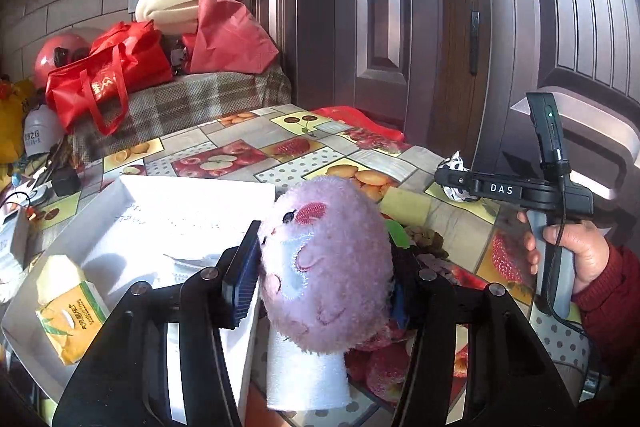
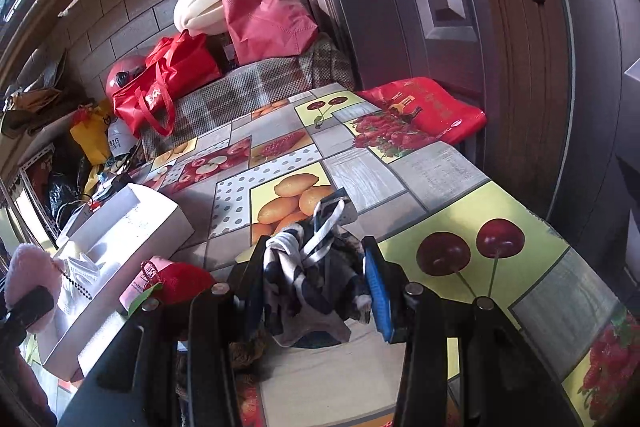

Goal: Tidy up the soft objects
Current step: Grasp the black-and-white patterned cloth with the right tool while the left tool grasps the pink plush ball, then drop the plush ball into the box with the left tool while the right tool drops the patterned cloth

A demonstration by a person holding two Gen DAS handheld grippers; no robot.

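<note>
Left wrist: left gripper (image 1: 320, 267) pinching one pink plush toy (image 1: 324, 263); right gripper (image 2: 314, 291) pinching one spotted cloth (image 2: 304, 287).

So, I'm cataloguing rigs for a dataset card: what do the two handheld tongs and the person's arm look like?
Both tongs are black, with angular linkage arms, silver pivot bolts and ribbed blue finger pads. From the left wrist view, the right tongs carry white "DAS" lettering, a grey pistol handle, a black cable and an upright black module with a green light. The right hand is bare, in a dark red knitted sleeve.
</note>
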